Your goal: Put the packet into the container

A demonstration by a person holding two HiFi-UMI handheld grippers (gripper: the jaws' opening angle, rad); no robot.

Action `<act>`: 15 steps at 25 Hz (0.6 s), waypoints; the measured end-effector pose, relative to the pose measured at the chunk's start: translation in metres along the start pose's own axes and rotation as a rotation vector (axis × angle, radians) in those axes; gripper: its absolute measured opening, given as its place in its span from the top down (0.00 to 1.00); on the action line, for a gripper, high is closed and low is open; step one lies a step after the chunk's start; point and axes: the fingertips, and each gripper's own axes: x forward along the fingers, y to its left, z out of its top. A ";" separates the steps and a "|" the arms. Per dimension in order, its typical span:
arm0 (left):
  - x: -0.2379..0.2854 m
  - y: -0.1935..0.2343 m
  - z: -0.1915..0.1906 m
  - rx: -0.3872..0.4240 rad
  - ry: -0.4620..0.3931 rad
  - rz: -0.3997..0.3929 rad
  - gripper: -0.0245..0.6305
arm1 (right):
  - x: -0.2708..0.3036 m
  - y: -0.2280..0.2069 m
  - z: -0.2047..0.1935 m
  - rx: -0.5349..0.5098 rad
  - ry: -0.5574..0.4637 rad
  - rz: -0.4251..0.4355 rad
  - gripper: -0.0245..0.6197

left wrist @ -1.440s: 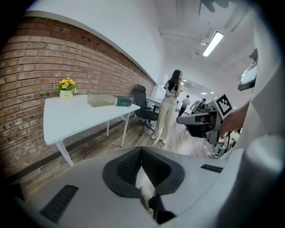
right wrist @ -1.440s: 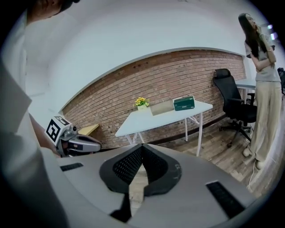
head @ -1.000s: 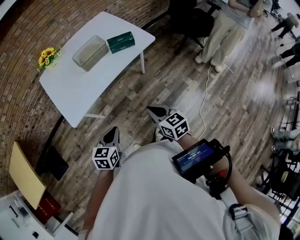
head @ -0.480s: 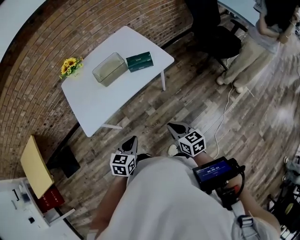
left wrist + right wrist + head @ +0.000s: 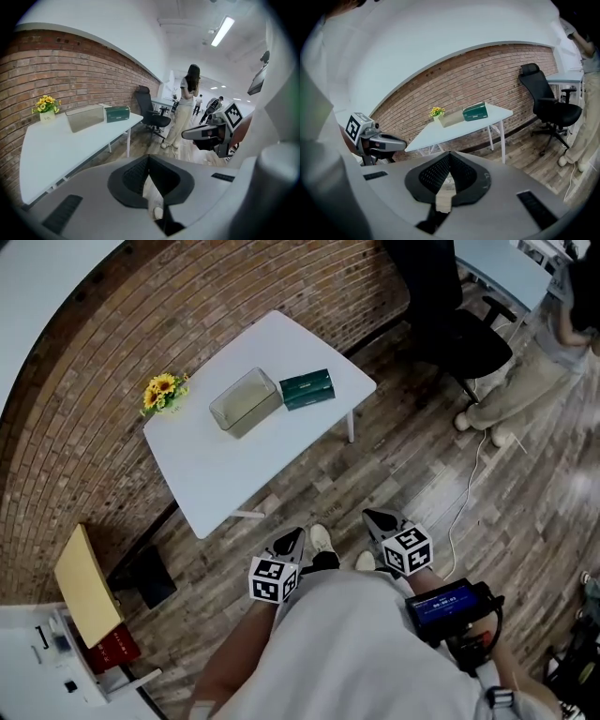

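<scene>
Looking steeply down on a white table (image 5: 216, 474) standing on a wood-plank floor (image 5: 403, 465) and backing onto a curved brick wall (image 5: 112, 352). Lying on the table's wall-side half, a green packet (image 5: 307, 389), sitting just beside a clear rectangular container (image 5: 246, 401) and outside it. Resting at the table's wall-side corner, past the container, a small bunch of yellow flowers (image 5: 161, 392). Standing off the table's right end, a black office chair (image 5: 459, 324), with a person in light trousers (image 5: 520, 395) beyond it and a white cable (image 5: 473, 474) trailing over the planks. Leaning off the table's near-left corner, a yellow board (image 5: 84, 585). Hanging well short of the table's near edge, the left gripper (image 5: 289, 542) and the right gripper (image 5: 382, 521), both with jaws pressed together and gripping nothing. Separating them from the table, a stretch of floor planks.
</scene>
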 end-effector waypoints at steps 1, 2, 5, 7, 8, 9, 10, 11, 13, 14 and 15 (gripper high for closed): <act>0.006 0.004 0.005 0.004 -0.006 -0.012 0.95 | 0.002 -0.004 0.003 0.001 0.002 -0.015 0.95; 0.012 0.009 0.010 0.008 -0.012 -0.025 0.95 | 0.004 -0.008 0.006 0.001 0.002 -0.028 0.95; 0.026 0.026 0.026 0.025 -0.031 -0.062 0.95 | 0.015 -0.018 0.021 -0.004 0.002 -0.068 0.95; 0.033 0.042 0.037 0.032 -0.042 -0.079 0.95 | 0.027 -0.024 0.034 -0.011 0.000 -0.094 0.95; 0.035 0.052 0.041 0.033 -0.046 -0.085 0.95 | 0.033 -0.025 0.041 -0.016 -0.002 -0.106 0.95; 0.037 0.062 0.045 0.032 -0.049 -0.089 0.95 | 0.040 -0.025 0.048 -0.023 -0.005 -0.114 0.95; 0.038 0.071 0.049 0.031 -0.052 -0.093 0.95 | 0.048 -0.024 0.055 -0.029 -0.009 -0.121 0.95; 0.038 0.080 0.051 0.029 -0.053 -0.097 0.95 | 0.054 -0.022 0.061 -0.035 -0.012 -0.127 0.95; 0.037 0.094 0.053 0.026 -0.055 -0.109 0.95 | 0.065 -0.019 0.072 -0.041 -0.017 -0.139 0.95; 0.037 0.100 0.054 0.024 -0.054 -0.114 0.95 | 0.069 -0.018 0.076 -0.043 -0.019 -0.146 0.95; 0.037 0.106 0.054 0.023 -0.053 -0.117 0.95 | 0.074 -0.018 0.080 -0.043 -0.020 -0.154 0.95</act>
